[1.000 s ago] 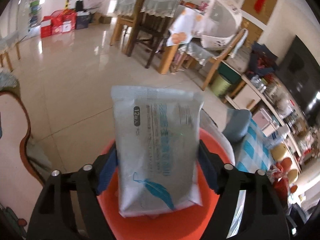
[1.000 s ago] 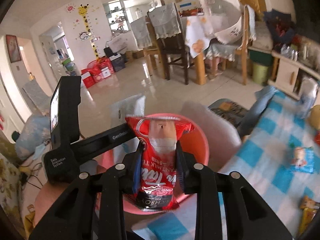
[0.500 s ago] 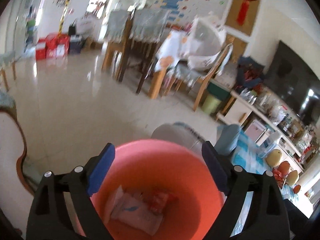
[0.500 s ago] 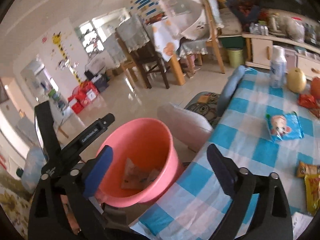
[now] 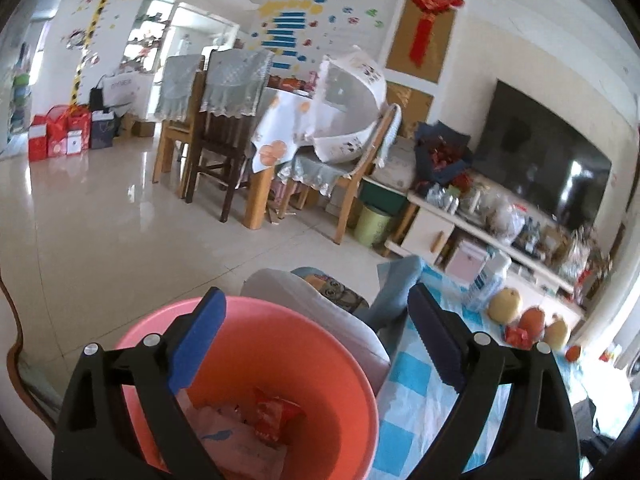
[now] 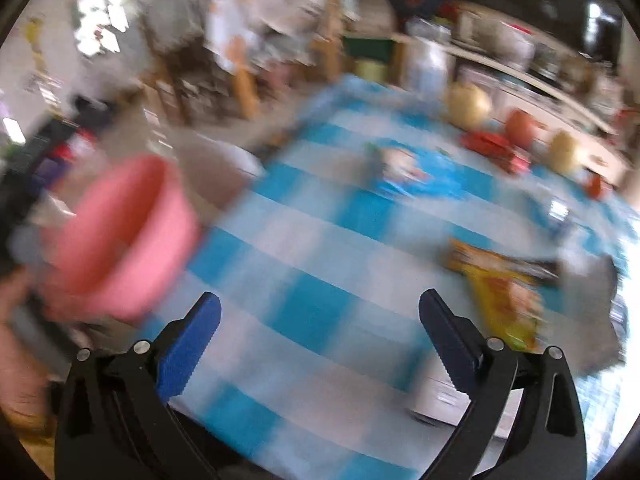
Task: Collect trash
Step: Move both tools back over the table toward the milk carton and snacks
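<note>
While both wide: wrappers (image 5: 256, 420) in pink bucket (image 5: 352, 368).

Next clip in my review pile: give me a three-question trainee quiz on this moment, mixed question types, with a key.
1. True or false: the red snack packet lies inside the pink bucket.
2. Multiple choice: what is between the jaws of the right gripper? A) a red packet B) nothing C) a yellow packet
3. Fill in: the yellow snack packet lies on the blue-and-white checked ____.

Key
1. True. It sits at the bottom beside the white tissue pack.
2. B. Its jaws stand wide over the tablecloth, and the left gripper is open and empty too.
3. tablecloth
</note>
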